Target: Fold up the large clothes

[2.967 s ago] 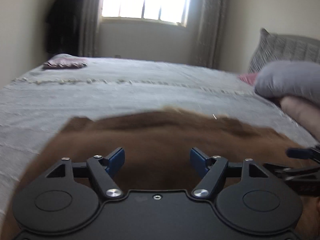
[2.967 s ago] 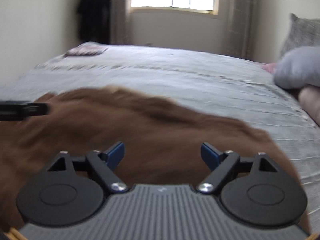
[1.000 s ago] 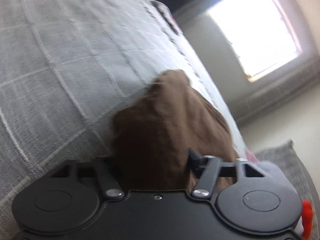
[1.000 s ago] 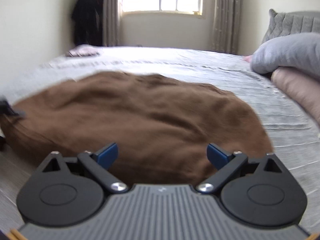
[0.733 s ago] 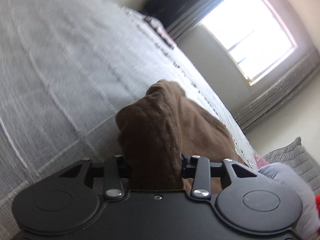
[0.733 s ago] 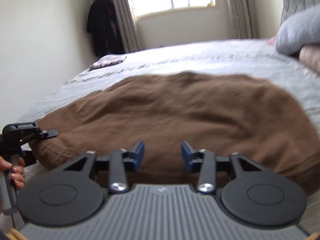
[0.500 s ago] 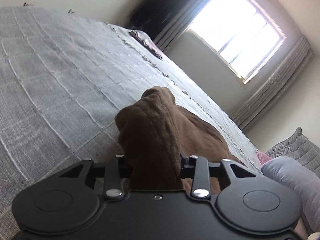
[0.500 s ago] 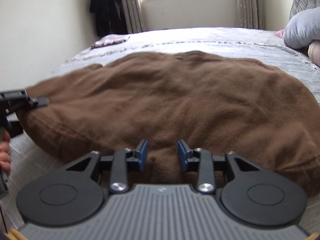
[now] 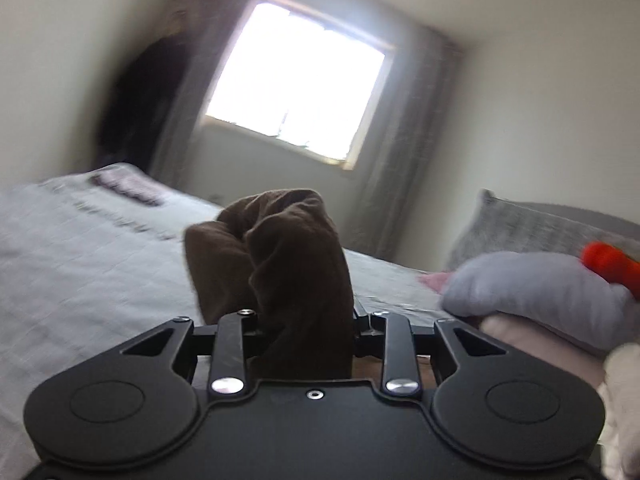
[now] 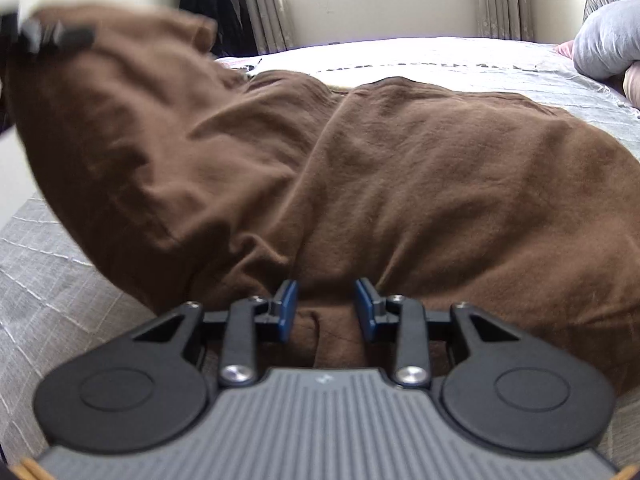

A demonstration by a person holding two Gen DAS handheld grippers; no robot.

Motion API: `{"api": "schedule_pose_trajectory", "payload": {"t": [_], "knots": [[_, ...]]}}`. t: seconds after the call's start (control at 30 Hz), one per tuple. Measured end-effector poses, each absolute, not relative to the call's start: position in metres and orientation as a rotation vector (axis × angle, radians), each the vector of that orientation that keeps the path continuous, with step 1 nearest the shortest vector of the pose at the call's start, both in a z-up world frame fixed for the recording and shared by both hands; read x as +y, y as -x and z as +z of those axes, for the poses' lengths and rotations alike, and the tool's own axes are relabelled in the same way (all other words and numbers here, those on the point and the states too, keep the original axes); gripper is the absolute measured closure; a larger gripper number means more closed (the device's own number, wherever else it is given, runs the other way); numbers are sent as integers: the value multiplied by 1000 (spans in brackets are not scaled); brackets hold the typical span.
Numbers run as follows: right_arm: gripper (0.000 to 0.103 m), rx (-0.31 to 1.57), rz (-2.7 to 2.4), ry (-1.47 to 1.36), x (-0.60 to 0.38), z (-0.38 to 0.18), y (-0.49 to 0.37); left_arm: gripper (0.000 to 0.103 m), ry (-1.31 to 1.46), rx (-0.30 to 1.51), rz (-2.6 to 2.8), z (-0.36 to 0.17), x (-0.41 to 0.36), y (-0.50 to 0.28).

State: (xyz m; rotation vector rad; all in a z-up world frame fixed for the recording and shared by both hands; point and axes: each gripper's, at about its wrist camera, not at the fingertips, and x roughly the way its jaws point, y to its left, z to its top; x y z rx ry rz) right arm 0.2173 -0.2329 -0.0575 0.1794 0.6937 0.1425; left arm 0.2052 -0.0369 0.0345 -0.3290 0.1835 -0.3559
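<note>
Grey bed [image 10: 440, 60], rumpled brown garment [image 10: 400, 168] pinched in both hand-held grippers [image 9: 306, 322] [image 10: 326, 308].

Garment [image 10: 400, 168] on bed [image 10: 460, 60], pillows [image 10: 604, 40] right, window [image 9: 296, 80] behind

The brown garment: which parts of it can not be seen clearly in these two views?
- Left wrist view: the brown garment hides the left gripper pads; the rest lies below the frame.
- Right wrist view: lifted corner is motion-blurred; the right gripper body covers the near hem.
</note>
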Motion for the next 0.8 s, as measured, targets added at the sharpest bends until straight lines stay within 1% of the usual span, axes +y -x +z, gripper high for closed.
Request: {"api": "schedule_pose_trajectory", "payload": {"t": [0.1,0.17,0.3,0.43,0.5,0.63,0.7,0.73,0.8], "knots": [[70,687,174,-254,-242,-59,-216,72,279,185,-494,37,-77,-208],[70,685,210,-347,-256,-60,-217,72,262,220,-572,33,-103,-214],[70,703,288,-662,-311,-59,-215,72,237,307,-688,10,-141,-226],[65,612,190,-864,-372,-55,-197,73,242,401,-758,-21,-155,-232],[53,567,120,-923,-397,-56,-187,73,254,446,-771,-35,-157,-237],[46,504,136,-1067,-426,-61,-176,73,144,471,-791,-53,-170,-227],[36,487,144,-1067,-425,-57,-175,73,22,458,-805,-57,-178,-218],[34,487,146,-1055,-424,-55,-174,72,-29,443,-806,-56,-182,-212],[28,497,145,-1020,-420,-51,-174,68,-80,418,-806,-49,-181,-204]]}}
